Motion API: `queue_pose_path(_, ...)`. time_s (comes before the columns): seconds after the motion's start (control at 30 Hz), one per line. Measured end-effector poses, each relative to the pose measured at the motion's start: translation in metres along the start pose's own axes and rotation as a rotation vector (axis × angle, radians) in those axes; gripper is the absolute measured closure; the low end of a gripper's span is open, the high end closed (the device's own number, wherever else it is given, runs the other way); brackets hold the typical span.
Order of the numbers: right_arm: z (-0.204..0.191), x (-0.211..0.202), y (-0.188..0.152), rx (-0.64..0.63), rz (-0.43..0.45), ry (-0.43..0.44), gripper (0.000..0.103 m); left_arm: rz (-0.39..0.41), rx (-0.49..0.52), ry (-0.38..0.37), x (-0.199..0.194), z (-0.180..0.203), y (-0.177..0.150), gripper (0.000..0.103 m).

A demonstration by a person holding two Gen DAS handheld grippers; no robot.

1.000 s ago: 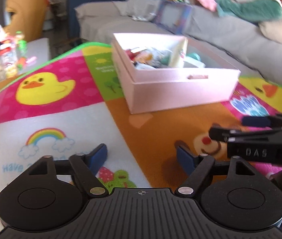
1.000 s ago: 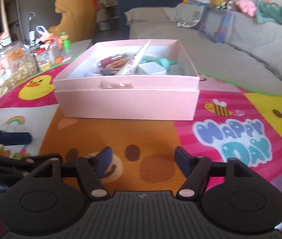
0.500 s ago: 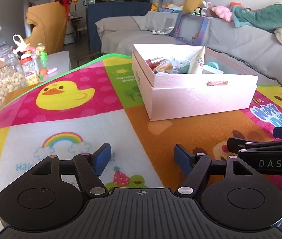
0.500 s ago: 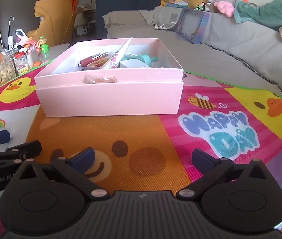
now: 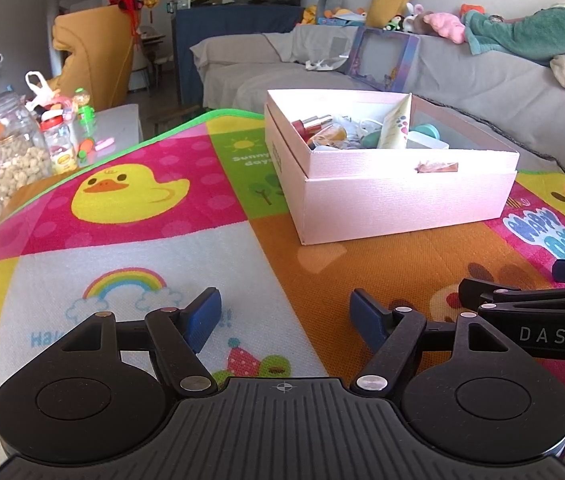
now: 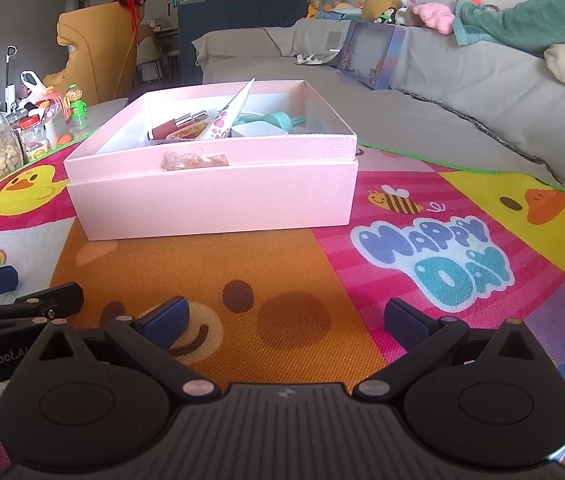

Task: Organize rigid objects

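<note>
Play mat covers the whole work surface; the pink box sits on it ahead of me, nearer my right side, open top, already holding the rigid bits: a red bottle, a printed paper cone, a teal piece, a white tub. Nothing loose on the mat between me and the box that I can see. Risks, my read: the box is light card, so a low approach could clip the front wall and shove it across the mat; the cone leans on the divider and could tip if I reach past it; the two tools sit close side by side, so a crossing reach could knock them together. Pose: left gripper low over the mat, level, pointing at the box's left corner, fingers spread, holding nothing. Right gripper just beside it, same height, facing the front wall, fingers spread wider, also holding nothing.
</note>
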State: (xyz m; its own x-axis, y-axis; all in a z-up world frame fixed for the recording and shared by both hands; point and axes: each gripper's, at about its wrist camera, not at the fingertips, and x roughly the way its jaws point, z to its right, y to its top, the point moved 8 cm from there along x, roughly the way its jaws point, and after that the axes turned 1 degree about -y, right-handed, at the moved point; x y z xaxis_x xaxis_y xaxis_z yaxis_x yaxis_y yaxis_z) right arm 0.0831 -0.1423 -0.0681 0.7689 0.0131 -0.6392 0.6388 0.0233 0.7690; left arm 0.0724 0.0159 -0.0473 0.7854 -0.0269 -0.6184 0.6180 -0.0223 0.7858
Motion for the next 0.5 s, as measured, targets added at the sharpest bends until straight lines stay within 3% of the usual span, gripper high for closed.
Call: queue_pose_path(0.5, -0.0002, 0.0002, 0.0000, 0.000, 0.000, 0.000, 0.000, 0.000, -0.007, -0.006, 0.0003, -0.0007, 0.0000, 0.025)
